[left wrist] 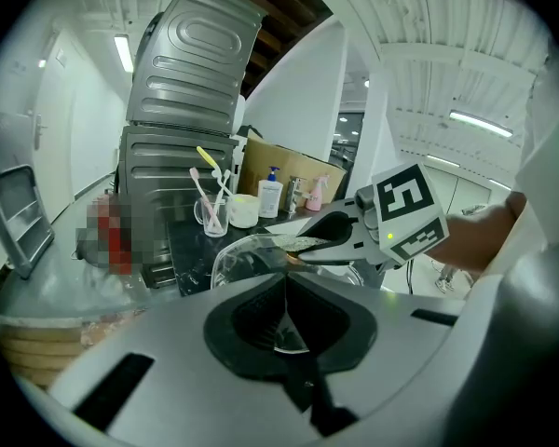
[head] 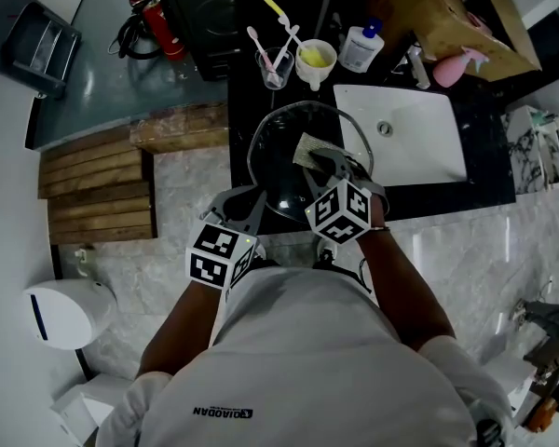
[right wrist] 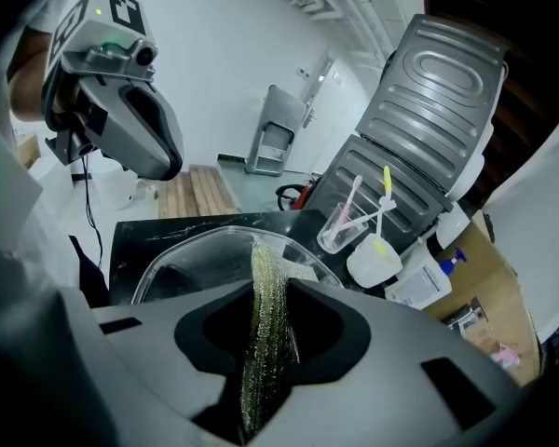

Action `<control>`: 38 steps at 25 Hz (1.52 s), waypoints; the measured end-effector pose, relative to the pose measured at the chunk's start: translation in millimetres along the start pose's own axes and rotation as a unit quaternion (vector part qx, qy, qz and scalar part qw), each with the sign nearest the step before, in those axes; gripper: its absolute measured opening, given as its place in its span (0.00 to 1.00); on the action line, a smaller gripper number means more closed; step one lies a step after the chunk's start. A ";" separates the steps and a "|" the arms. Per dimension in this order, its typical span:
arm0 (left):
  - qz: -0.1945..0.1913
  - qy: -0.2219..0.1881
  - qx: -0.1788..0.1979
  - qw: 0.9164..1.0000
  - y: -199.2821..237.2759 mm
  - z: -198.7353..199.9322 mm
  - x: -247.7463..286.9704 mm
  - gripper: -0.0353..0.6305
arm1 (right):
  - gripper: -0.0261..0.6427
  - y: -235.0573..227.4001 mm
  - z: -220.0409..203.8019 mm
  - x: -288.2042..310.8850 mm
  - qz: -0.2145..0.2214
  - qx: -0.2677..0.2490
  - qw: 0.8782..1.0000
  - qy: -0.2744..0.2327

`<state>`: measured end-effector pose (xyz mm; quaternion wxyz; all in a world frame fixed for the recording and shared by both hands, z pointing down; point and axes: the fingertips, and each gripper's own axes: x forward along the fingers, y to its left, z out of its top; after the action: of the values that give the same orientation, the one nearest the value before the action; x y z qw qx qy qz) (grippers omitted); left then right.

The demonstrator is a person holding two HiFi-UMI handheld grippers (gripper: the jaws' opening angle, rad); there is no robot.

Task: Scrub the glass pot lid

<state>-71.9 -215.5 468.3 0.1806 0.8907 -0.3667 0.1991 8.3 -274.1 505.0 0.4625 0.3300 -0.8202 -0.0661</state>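
Glass pot lid: over the black table, beside the sink. My left hand-held gripper clamps its near rim, apparently to steady it.
Scouring pad: pinched in my right hand-held gripper and laid on the glass for scrubbing.

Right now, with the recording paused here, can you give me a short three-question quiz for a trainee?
1. True or false: the right gripper is empty.
2. What is the left gripper shut on? A) the glass pot lid B) a toothbrush C) a soap bottle
3. Fill in: in the head view, the white sink basin lies to the lid's ____.

Key: 1 false, it is shut on a green scrub pad that lies against the lid; 2 A; 3 right.
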 end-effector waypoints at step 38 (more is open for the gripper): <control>0.007 -0.005 0.004 1.000 -2.2 6.5 0.1 0.08 | 0.17 34.5 40.0 -41.7 0.100 0.062 0.989 -0.089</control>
<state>-68.8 -217.2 462.4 0.1744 0.8897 -0.3729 0.1977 -25.5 -230.2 467.0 0.3711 0.2672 -0.8893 0.0025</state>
